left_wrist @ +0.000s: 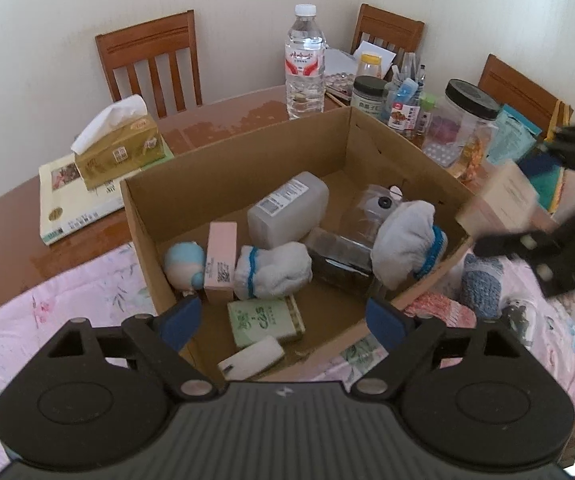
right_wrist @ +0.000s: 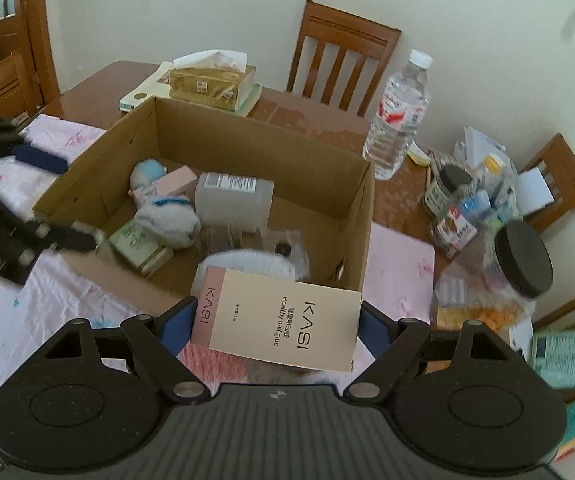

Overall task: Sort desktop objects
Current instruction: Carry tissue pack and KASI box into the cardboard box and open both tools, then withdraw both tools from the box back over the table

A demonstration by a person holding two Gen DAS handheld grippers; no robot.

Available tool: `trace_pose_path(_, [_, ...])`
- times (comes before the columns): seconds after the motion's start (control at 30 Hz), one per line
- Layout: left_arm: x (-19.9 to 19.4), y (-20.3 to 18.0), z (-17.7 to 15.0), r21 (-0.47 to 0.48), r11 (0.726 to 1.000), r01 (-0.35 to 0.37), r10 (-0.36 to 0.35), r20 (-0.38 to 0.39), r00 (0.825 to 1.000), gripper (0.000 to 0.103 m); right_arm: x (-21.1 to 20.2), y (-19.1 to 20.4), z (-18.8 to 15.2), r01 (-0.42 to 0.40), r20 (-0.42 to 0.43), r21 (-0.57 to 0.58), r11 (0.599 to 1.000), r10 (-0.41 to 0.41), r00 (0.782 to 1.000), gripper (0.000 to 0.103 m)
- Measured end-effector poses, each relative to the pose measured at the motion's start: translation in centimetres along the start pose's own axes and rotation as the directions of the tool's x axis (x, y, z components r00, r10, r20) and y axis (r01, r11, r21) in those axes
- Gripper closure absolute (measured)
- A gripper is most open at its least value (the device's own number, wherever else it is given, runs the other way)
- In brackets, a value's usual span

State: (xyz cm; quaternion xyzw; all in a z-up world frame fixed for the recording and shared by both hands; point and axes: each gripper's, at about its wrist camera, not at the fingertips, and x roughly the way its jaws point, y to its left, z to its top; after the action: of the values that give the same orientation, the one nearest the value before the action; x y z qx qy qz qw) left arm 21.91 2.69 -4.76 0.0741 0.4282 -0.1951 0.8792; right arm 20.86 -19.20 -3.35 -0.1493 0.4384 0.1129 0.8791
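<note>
Right gripper (right_wrist: 277, 318) clamped on flat matte cream-and-pink KASI carton (right_wrist: 277, 318), held tilted just short of the cardboard box (right_wrist: 361, 216) near wall. Ahead inside: soft knit socks (right_wrist: 167, 216), translucent plastic bottle (right_wrist: 233, 200). Left gripper (left_wrist: 283, 318) spread apart, empty, above box's near edge, green packet (left_wrist: 265, 320) between its fingers.
</note>
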Motion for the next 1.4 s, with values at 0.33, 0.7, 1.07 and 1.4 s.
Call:
trace_pose_path(0.33, [-1.6,0.7,-1.6,-0.013,1.000,-0.008,0.008,0.031,0.999,0.006,4.5,-1.6,4.5,-0.027,0.012,-0.023,0.999,0.028,1.000,0.016])
trace_pose_path(0.7, [-2.6,0.3,-4.3,-0.038,0.998,-0.052,0.051,-0.014,0.999,0.005,8.4,-1.9,7.4,-0.044,0.008,-0.059,0.997,0.045,0.999,0.005])
trace_pose_path(1.07, [-3.6,-2.0,-7.2,-0.165,0.984,-0.059,0.055,-0.032,0.998,0.005,6.6,-2.6,4.3,-0.080,0.025,-0.076,0.994,0.082,0.996,0.002])
trace_pose_path(1.4, [-3.4,-7.0,-8.9,-0.212,0.974,-0.080,0.076,-0.026,0.997,0.005,1.8,-4.3,-2.5,-0.119,0.051,-0.083,0.989,0.123,0.991,0.000])
